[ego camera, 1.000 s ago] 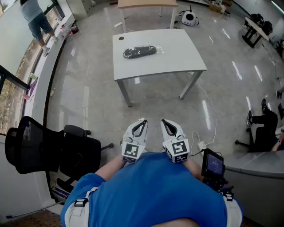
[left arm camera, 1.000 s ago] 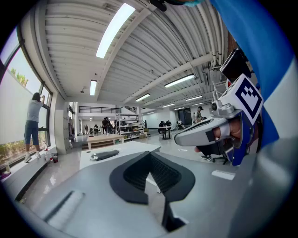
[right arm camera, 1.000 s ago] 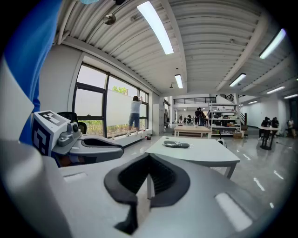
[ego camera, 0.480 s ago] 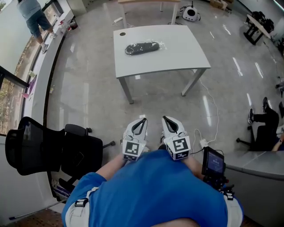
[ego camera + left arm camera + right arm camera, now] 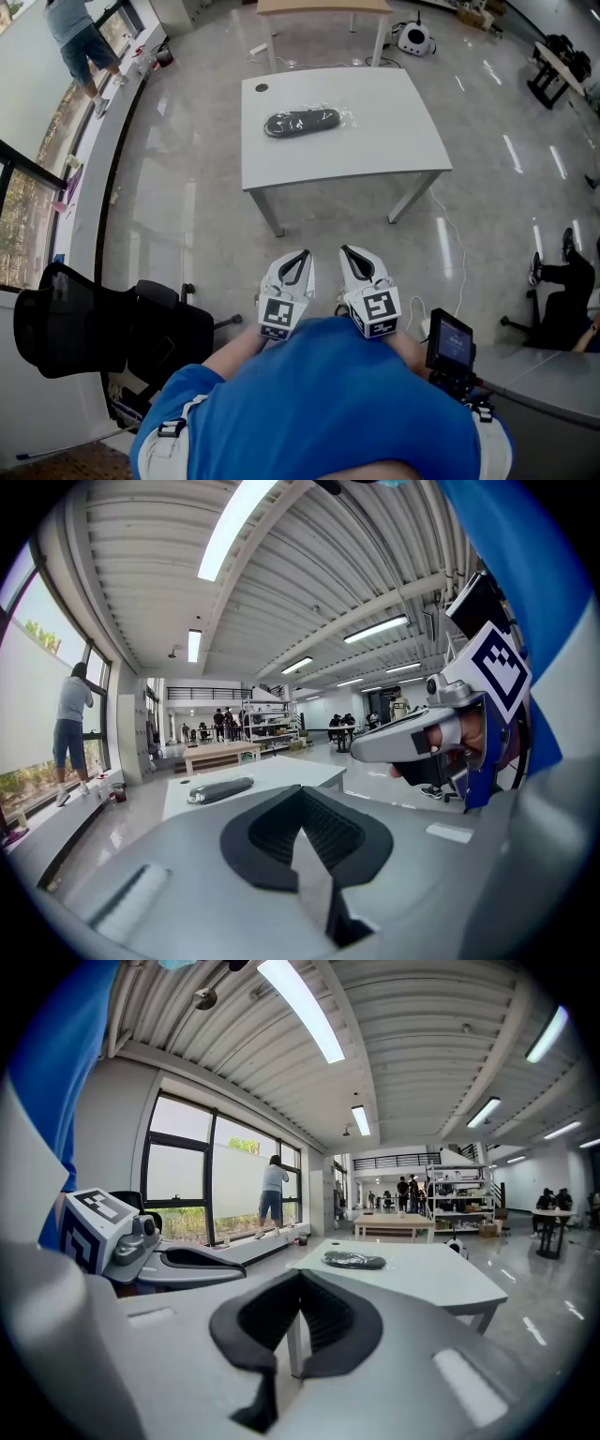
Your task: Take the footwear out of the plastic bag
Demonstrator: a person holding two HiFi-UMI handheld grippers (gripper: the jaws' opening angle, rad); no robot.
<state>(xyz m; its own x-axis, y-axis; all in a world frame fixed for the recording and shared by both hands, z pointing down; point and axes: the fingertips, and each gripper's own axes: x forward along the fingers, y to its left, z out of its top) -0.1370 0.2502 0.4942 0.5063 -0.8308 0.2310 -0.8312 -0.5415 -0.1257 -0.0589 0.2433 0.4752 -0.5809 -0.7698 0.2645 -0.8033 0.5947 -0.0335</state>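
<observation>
Here both grippers sit side by side, close against the blue-shirted chest of the person holding them, and both point forward over the floor [image 5: 187,216]. The left gripper [image 5: 302,255] has its fingers [image 5: 267,841] pressed together with nothing between them. The right gripper [image 5: 349,251] is the same: its fingers [image 5: 342,1326] are closed tip to tip and empty. The two grippers are just beside each other, not touching.

Well ahead of both sets of fingers stands a white surface [image 5: 384,122], and a stretch of bare floor lies between it and them. On the surface lies the clear bag [image 5: 302,122] with a dark shoe [image 5: 298,123] inside it, lying flat. It lies towards the far left part of the surface, slightly left of the line the left fingers point along. Seen from the right fingers, the bag is almost straight ahead and far off. Neither gripper is near it.

Left of the left fingers and nearer the body stands a black chair [image 5: 112,328]. Far ahead and well to the left, a person [image 5: 80,42] stands at a window [image 5: 178,1190]. Beyond the surface, further from the fingers, a wooden table [image 5: 323,7] stands.
</observation>
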